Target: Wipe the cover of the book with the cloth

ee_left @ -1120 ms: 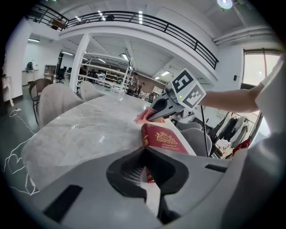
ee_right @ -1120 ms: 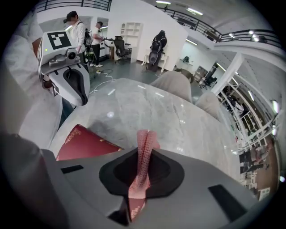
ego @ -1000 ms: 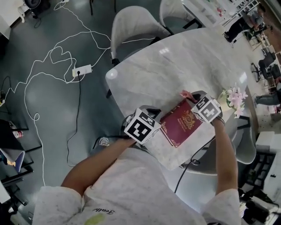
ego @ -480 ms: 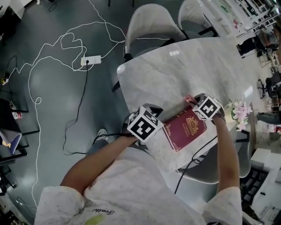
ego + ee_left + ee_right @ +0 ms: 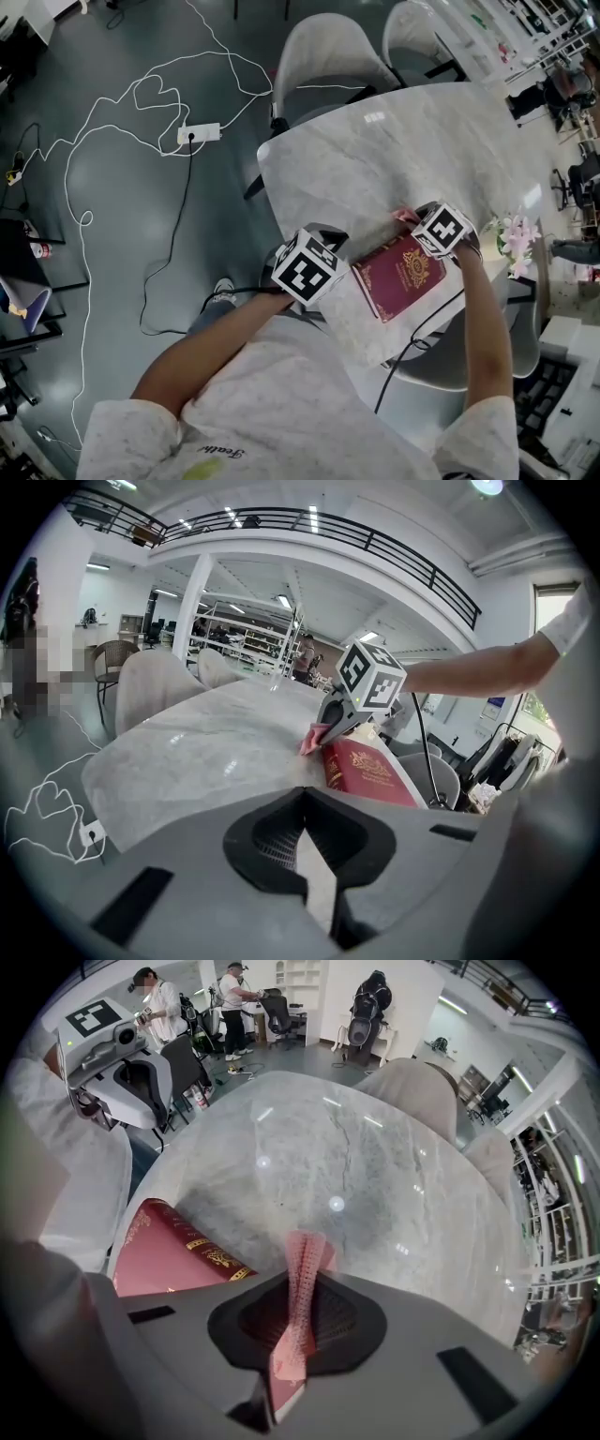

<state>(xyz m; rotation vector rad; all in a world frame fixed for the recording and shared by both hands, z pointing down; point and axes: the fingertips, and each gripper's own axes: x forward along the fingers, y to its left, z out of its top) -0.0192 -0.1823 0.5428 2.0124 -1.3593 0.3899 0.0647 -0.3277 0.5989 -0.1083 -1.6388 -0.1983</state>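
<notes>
A dark red book (image 5: 398, 279) with gold print lies flat near the front edge of the marble table (image 5: 375, 159). My right gripper (image 5: 419, 222) is at the book's far end, shut on a pink cloth (image 5: 403, 215). In the right gripper view the cloth (image 5: 302, 1279) stands pinched between the jaws, beside the book (image 5: 169, 1251). My left gripper (image 5: 328, 246) rests at the book's left, with its jaws shut and nothing between them. From the left gripper (image 5: 302, 803) the book (image 5: 370, 772) lies ahead on the right, and the cloth (image 5: 312, 740) touches its far corner.
Two pale chairs (image 5: 323, 52) stand at the table's far side. A white cable and power strip (image 5: 199, 133) lie on the floor to the left. A bunch of flowers (image 5: 514, 234) sits at the table's right edge. People stand far off in the room.
The head view has shifted. The right gripper with the cloth has edged slightly along the book's far end. The left gripper and the book have stayed in place.
</notes>
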